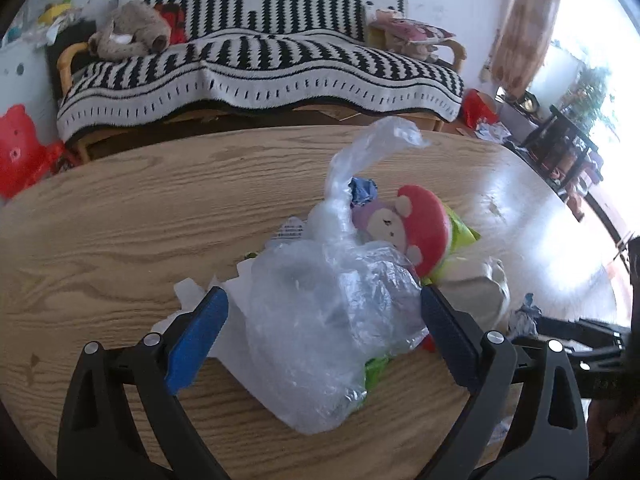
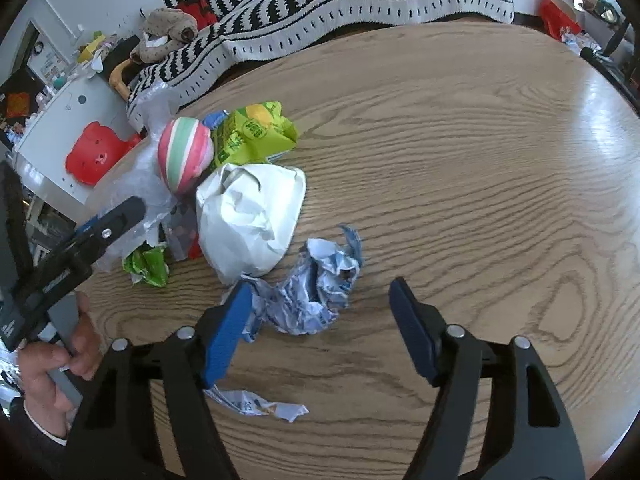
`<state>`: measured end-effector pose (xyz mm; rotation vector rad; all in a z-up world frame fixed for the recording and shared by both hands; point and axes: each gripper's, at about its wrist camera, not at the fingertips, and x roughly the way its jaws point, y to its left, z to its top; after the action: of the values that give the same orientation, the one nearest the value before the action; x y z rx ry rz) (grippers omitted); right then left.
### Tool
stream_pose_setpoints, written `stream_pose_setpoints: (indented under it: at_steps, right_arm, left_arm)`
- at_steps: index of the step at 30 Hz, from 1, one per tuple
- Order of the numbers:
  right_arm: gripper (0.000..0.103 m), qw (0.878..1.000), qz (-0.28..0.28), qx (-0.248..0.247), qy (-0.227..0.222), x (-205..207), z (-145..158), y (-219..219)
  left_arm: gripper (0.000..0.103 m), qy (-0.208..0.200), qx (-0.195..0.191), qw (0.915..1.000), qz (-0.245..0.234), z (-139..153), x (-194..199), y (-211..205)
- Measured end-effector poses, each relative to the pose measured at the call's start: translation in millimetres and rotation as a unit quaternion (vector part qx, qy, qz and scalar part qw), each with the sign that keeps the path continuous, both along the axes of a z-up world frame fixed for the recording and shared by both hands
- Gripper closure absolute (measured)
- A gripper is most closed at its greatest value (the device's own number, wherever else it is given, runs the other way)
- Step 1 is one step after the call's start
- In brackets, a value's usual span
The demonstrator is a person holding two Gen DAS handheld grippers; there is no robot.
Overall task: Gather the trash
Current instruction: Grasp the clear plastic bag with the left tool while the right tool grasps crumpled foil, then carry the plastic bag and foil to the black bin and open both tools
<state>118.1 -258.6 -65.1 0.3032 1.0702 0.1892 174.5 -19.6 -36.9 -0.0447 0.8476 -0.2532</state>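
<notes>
The right hand-held gripper hangs with its blue-padded jaws apart, straddling a crumpled blue-and-white paper wrapper that lies on the oak-grain wooden tabletop. The left pad sits against the wrapper's edge; the right pad stands clear of it, so nothing is clamped. A torn scrap of the same blue-and-white paper lies nearer the camera, under the left finger.

The left hand-held gripper is likewise released, its jaws either side of a crinkled clear plastic bag without pinching it.

Beyond sit a crumpled white paper bag, a yellow-green snack packet and a round pink, white and green striped plush toy, all bunched together.

The wrapper looks feather-light and springy; it would likely crush flat and could slip out if nipped at a loose tip. Its thick middle wad seems the safest hold. The clear plastic bag appears slick and limp, so gathering a bunched fold should serve better than a single thin layer.
</notes>
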Motion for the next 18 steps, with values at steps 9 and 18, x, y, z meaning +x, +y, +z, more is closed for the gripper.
stream_pose_setpoints:
  at_steps: [9, 18]
  right_arm:
    - [0.075, 1.0, 0.016, 0.017, -0.005, -7.1, 6.8, 8.1]
    - [0.076, 0.999, 0.008, 0.008, -0.05, -23.3, 33.4, 3.4]
  left_arm:
    - [0.088, 0.005, -0.01, 0.9998, 0.016, 10.1, -6.2, 9.9]
    - [0.094, -0.037, -0.018, 0.9987, 0.031, 46.7, -28.0, 25.7]
